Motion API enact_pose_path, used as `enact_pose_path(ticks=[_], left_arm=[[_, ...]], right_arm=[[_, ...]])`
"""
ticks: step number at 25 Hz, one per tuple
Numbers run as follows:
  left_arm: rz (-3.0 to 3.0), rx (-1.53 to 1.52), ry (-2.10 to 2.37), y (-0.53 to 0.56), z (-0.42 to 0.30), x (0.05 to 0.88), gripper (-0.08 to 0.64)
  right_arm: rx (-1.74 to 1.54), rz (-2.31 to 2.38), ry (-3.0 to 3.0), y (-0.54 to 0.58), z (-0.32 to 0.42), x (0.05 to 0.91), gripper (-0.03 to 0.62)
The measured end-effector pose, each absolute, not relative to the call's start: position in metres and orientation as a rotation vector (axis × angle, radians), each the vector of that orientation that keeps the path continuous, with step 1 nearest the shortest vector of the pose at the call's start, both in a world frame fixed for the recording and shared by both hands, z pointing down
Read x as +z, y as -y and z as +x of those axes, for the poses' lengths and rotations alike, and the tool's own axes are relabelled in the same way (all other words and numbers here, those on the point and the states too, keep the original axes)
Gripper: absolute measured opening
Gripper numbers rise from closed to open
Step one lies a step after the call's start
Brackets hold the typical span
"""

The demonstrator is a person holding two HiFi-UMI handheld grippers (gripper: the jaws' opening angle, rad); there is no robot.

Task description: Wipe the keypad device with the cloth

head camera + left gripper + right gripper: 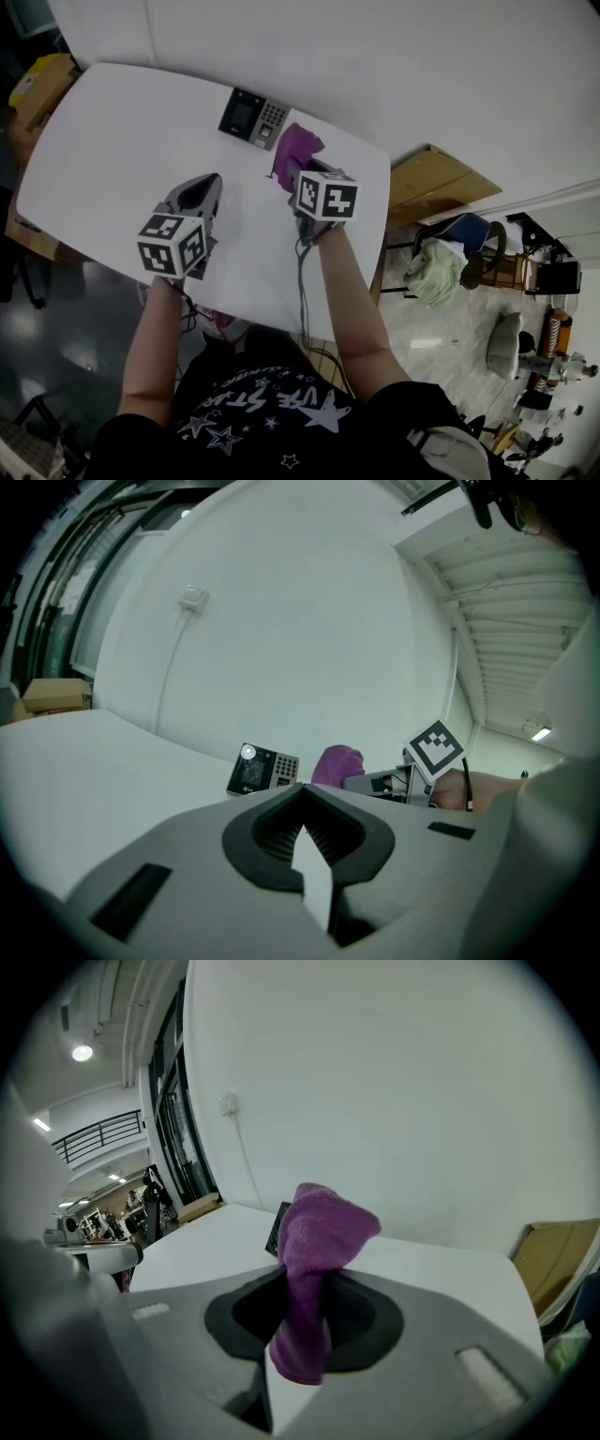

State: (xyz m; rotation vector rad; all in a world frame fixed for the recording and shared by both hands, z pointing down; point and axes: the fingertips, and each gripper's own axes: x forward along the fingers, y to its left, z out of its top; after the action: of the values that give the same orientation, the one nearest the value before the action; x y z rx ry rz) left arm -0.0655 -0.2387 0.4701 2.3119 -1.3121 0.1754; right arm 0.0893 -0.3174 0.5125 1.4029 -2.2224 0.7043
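From the head: keypad device flat near the far edge of the white table, purple cloth just beside it on the right, pinched by the right gripper; left gripper nearer, apart from both. From the left gripper: jaws pressed together on nothing, device and cloth ahead. From the right gripper: jaws clamped on the cloth, bunched upright, device's edge just behind.

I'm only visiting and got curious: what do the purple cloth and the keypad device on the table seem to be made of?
Purple cloth: soft, fuzzy fabric, perhaps microfibre or terry; it has a matte nap and bunches into rounded folds.
Keypad device: hard casing, probably plastic; it has a smooth dark screen panel beside a grey button section. It is too small here to be sure.
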Motion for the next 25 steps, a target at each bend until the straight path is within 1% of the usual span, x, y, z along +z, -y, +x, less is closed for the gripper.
enact_pose_path(ticks=[14, 25], left_arm=[[2.397, 0.105, 1.268, 0.127, -0.123, 0.432, 0.006], [2.440, 0.086, 1.185, 0.069, -0.156, 0.434, 0.006]], right_arm=[[0.642, 1.452, 2.325, 0.202, 0.047, 0.455, 0.092], [0.633, 1.464, 2.301, 0.118, 0.017, 0.458, 0.092]])
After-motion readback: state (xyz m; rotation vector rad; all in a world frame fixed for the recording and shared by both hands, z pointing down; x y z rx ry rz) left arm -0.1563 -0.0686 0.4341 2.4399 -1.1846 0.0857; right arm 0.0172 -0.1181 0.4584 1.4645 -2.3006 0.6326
